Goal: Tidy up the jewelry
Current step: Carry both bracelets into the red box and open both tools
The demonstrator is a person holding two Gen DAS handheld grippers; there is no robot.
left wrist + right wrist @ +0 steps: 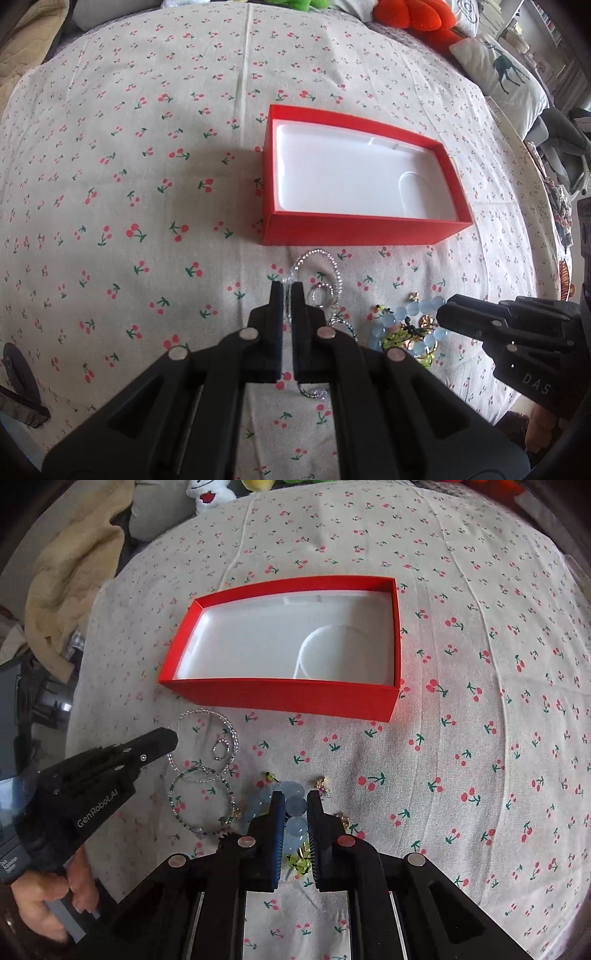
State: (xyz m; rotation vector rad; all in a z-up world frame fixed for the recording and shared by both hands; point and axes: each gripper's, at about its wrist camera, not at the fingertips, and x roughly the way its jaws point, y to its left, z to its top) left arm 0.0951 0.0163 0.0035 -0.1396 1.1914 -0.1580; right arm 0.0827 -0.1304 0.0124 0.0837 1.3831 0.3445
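The left gripper [287, 286] is seen with its jaws drawn almost together, and a clear-beaded bracelet [320, 264] is pinched at its very tips — the rest of that loop lies on the cherry-print cloth [129, 184] just ahead of and to the right of the fingers. A small silver ring [322, 294] is found just right of the left fingertips, inside the loop, and a second, darker beaded bracelet [201, 800] is spread on the cloth below it, partly hidden behind the left fingers. The right gripper [294, 795] is held with a narrow gap between its jaws, and a blue bead bracelet [291, 814] is caught between the pads; whether it is lifted clear of the cloth cannot be told. Small gold earrings [322, 785] are scattered just beside the right fingertips, and yellow-green pieces [298, 864] show between the fingers nearer the camera. The red box [354, 230], open with its white tray bare, is set on the cloth beyond both pairs of fingertips — well apart from them. A hand [55, 897] is seen around the left gripper's handle.
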